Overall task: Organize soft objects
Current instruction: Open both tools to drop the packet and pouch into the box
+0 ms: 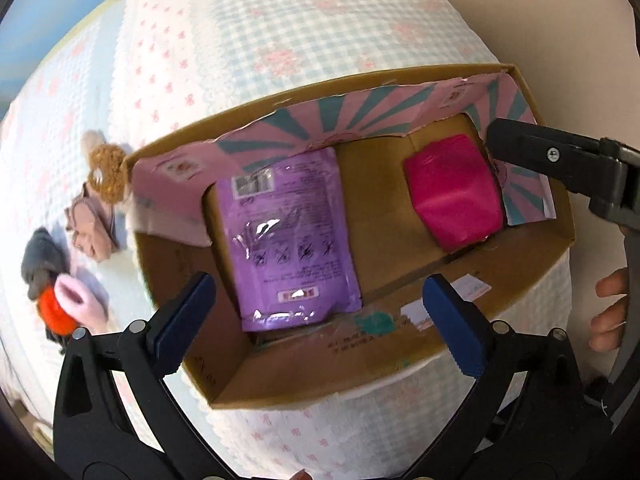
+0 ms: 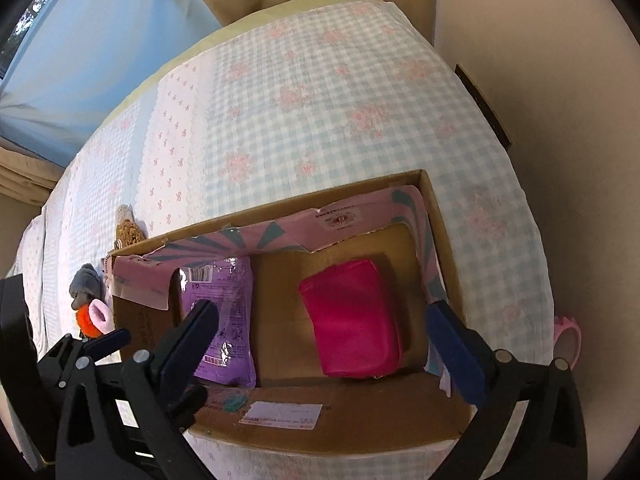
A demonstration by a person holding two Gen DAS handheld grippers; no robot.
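Note:
An open cardboard box point(image 1: 280, 372) point(image 2: 340, 424) lies on the checked bedspread. Inside lie a purple soft pack point(image 1: 288, 240) point(image 2: 224, 316) on the left and a magenta pouch point(image 1: 456, 196) point(image 2: 352, 320) on the right. My left gripper point(image 1: 320, 320) is open and empty above the box's near side. My right gripper point(image 2: 324, 340) is open and empty over the box, above the pouch. Left of the box lie loose soft things: a grey item point(image 1: 40, 260) point(image 2: 84, 284), an orange and pink one point(image 1: 64, 304) point(image 2: 94, 316), a mauve cloth point(image 1: 92, 224) and a tan knitted piece point(image 1: 106, 172) point(image 2: 126, 228).
The bed point(image 2: 320, 100) reaches back to a blue curtain point(image 2: 80, 60) and a beige wall point(image 2: 560, 80). The right gripper's body point(image 1: 568, 164) shows in the left wrist view. The left gripper's body point(image 2: 48, 380) shows in the right wrist view. A pink item point(image 2: 568, 336) hangs off the bed's right edge.

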